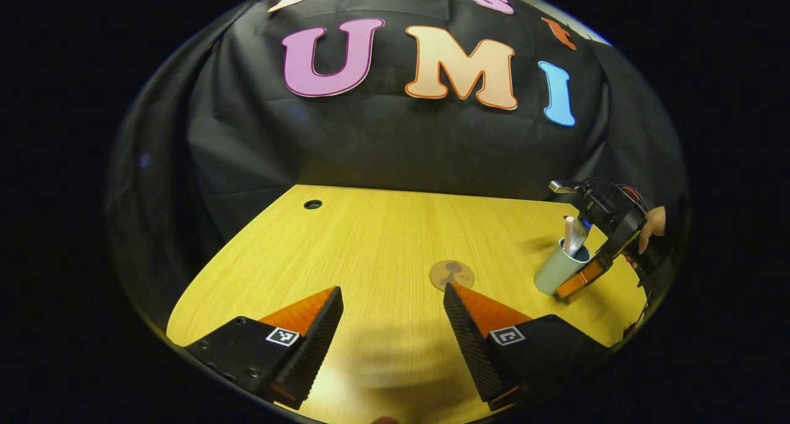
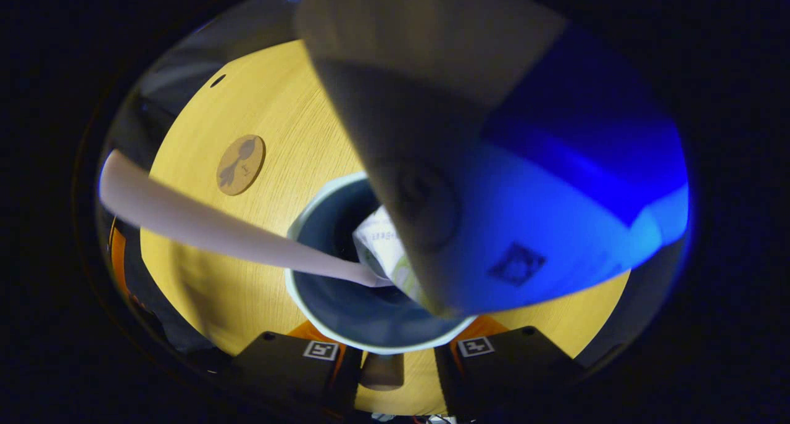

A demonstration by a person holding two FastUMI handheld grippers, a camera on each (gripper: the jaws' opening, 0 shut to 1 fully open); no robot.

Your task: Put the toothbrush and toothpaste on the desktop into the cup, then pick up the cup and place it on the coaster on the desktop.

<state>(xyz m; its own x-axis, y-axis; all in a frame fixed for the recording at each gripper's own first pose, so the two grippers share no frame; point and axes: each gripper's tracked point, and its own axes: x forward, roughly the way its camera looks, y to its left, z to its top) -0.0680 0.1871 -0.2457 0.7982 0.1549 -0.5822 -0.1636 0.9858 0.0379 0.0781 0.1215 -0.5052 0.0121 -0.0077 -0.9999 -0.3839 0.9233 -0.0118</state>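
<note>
On the wooden desktop (image 1: 382, 239), the right hand-held gripper (image 1: 571, 288) clasps the cup (image 1: 557, 268); the left hand-held gripper (image 1: 392, 310) gapes wide.

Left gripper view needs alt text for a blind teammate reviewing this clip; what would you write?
Across a wooden desktop, the right gripper is at a cup holding a toothbrush and toothpaste. A round coaster lies bare before the open left gripper.

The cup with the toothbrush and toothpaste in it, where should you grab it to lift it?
Grab the cup low on its round wall, one finger each side, coming in level from the side. Its top is crowded: the toothbrush and toothpaste stick out above the rim. It stands upright, so a squeeze across the wall should hold.
</note>
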